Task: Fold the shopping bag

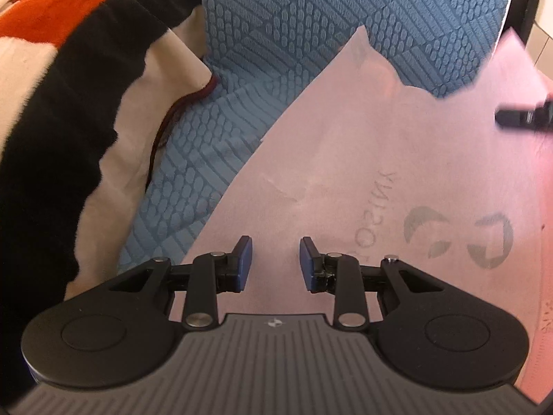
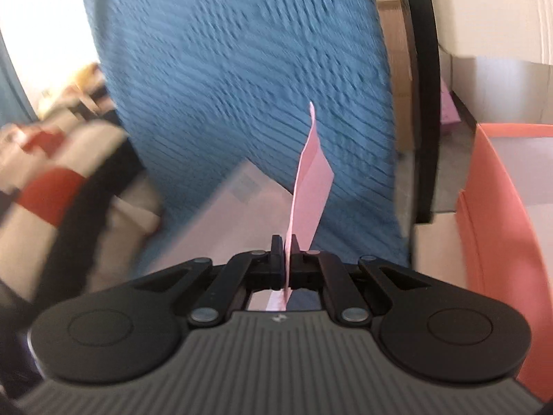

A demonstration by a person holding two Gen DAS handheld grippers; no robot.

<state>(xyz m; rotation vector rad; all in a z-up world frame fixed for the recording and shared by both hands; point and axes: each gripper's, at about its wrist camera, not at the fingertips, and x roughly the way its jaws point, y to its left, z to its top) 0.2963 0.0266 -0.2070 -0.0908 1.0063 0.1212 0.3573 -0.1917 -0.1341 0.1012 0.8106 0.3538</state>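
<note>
Closest to the right wrist camera, the right claw [image 2: 285, 259] is pinching a thin edge of the pink shopping bag [image 2: 309, 186] — its jaws are clenched tight on the material, and the gripped flap is standing up on edge in front of the lens, well clear of the rest of the bag. That view is blurred, so finer detail of the fold line is not readable.

In the left wrist view, the left claw [image 1: 275, 264] is hovering over the flat body of the bag [image 1: 363, 159] with its blue-padded jaws standing apart and nothing between them; whether the tips are touching the material cannot be told. The bag is lying spread on a blue textured sofa cover [image 1: 293, 17], its faint grey printed logo [image 1: 456, 235] showing mirrored through the material, with a black, red and cream plush blanket [image 1: 62, 110] just beside it on the left.

Judging from this, the fold itself is in hand: one edge is lifted and ready to be carried across the bag. The next move is likely calling for the right claw to sweep the raised edge over and lay it flat — while the left claw is pressing down or pinning the body so the bag is not sliding on the cover.
</note>
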